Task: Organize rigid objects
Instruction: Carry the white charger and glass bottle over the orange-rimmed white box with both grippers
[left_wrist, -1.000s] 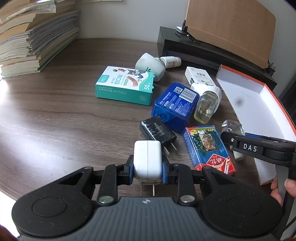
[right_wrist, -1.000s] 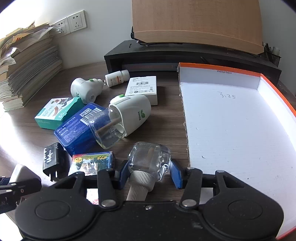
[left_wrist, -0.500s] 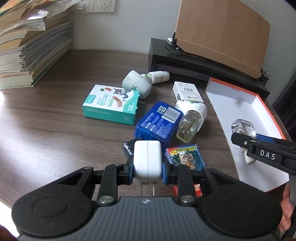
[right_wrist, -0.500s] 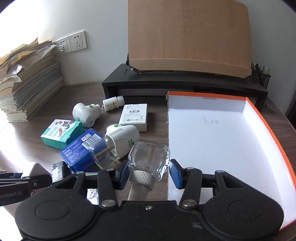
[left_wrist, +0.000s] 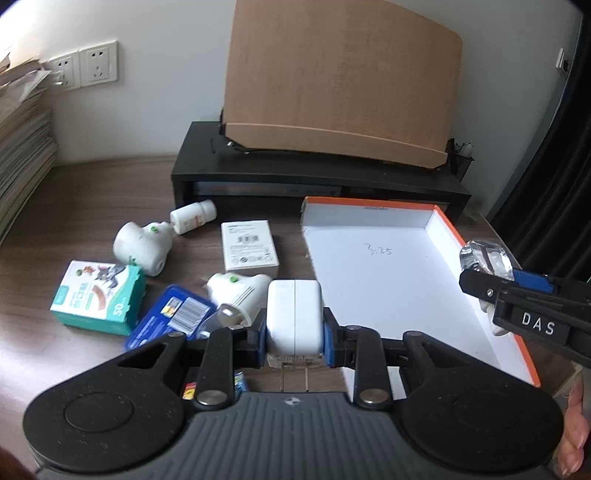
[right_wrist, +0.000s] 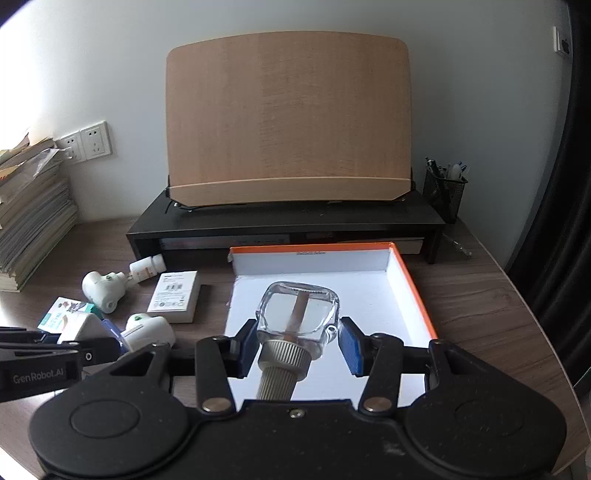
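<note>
Left wrist: left claw (left_wrist: 294, 334) grips smooth white charger (left_wrist: 294, 317); right claw (right_wrist: 297, 345) seemingly clamps clear glass bottle (right_wrist: 297, 314).

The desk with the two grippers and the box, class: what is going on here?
A person holds a gripper in each hand. The left gripper is shut on a white charger; the right gripper grips a clear glass bottle over the empty orange-rimmed box. Other small items lie loose on the desk beside it.

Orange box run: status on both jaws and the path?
Left gripper shut on white charger. Right gripper shut on clear bottle, above orange box. Box floor bare, nothing blocking.
</note>
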